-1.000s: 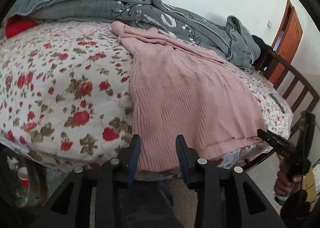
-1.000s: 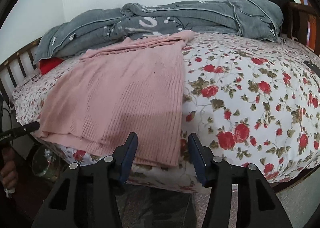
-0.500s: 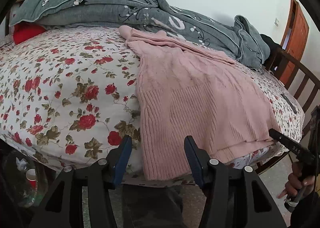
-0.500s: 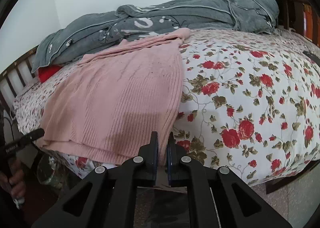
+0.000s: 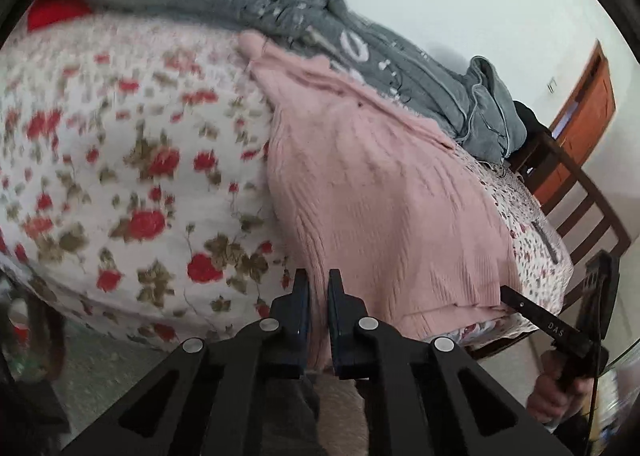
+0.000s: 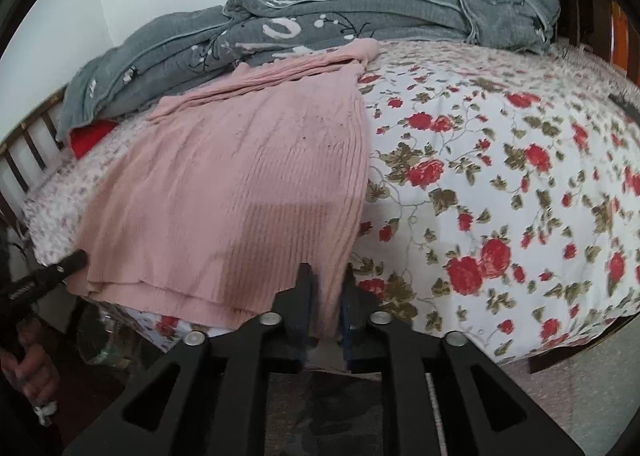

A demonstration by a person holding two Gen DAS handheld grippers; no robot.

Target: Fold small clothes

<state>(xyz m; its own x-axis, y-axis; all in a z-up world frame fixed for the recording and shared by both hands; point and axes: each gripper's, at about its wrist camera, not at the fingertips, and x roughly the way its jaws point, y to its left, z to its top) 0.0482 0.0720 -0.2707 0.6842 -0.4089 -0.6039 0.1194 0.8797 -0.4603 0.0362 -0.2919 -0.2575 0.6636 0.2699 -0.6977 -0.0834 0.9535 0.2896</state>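
Pinching the pink knit top's (image 5: 380, 207) hem corners, both tools grip.

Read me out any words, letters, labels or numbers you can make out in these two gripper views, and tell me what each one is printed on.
"DAS": white letters on a finger of the right gripper, seen from the left wrist view.
White markings on the grey blanket: decorative shapes, no readable word.
White print on the left gripper in the right wrist view: too blurred to read.
Pink sweater and floral bedsheet: no text.
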